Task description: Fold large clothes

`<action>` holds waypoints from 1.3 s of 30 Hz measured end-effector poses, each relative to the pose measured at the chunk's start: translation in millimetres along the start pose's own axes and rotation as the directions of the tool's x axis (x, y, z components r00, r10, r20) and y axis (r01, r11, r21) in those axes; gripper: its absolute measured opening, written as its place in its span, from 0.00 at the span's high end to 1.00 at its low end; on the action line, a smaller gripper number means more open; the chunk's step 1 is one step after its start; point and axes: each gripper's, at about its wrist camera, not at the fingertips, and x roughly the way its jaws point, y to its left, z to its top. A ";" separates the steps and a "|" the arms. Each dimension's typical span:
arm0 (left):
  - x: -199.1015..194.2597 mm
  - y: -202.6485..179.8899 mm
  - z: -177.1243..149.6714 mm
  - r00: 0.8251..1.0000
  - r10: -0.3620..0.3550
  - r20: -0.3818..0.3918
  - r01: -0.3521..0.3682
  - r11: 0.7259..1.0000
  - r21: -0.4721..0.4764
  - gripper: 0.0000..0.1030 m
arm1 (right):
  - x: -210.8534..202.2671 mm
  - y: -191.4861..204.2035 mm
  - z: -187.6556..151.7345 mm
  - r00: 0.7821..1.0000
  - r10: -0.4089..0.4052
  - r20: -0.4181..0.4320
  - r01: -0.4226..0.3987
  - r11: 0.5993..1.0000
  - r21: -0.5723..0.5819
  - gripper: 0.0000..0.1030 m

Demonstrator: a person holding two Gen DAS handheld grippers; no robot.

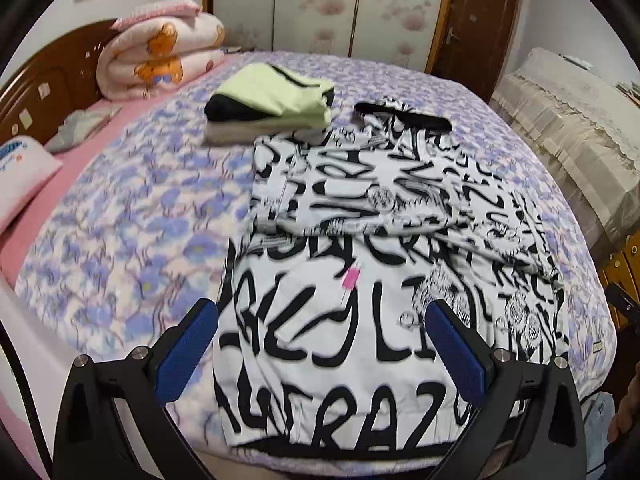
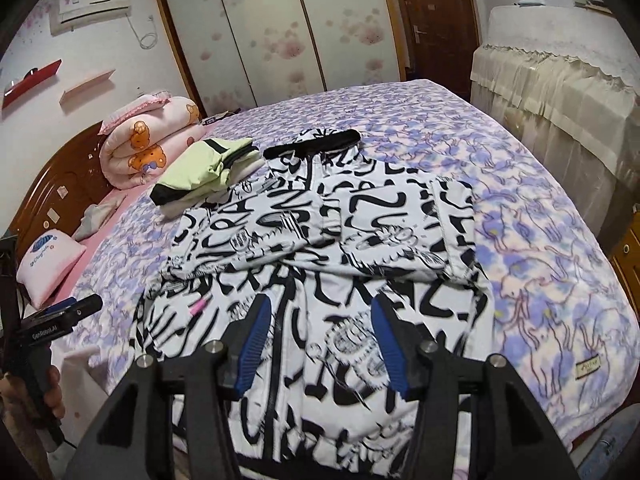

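With both my left hand-held gripper (image 1: 322,350) and right hand-held gripper (image 2: 320,340) released, I judge the printed jacket (image 1: 360,248) soft and floppy, best pinched at its hem corners by the bed (image 1: 132,240) near edge.

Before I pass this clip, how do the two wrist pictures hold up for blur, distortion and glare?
Left wrist view: motion blur smears the black-and-white jacket and floral bedspread; the left gripper looks sharper. Right wrist view: crisper overall, slight smear on the print near the right gripper. Both views: strong fisheye bending, dark corners, even indoor light, no harsh glare.
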 end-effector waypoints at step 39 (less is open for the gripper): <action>148.9 101.5 -94.8 0.923 -0.049 -0.383 -0.013 0.987 -0.158 0.00 | 49.6 -119.2 -127.7 0.923 -0.074 -0.377 0.202 0.928 0.313 0.43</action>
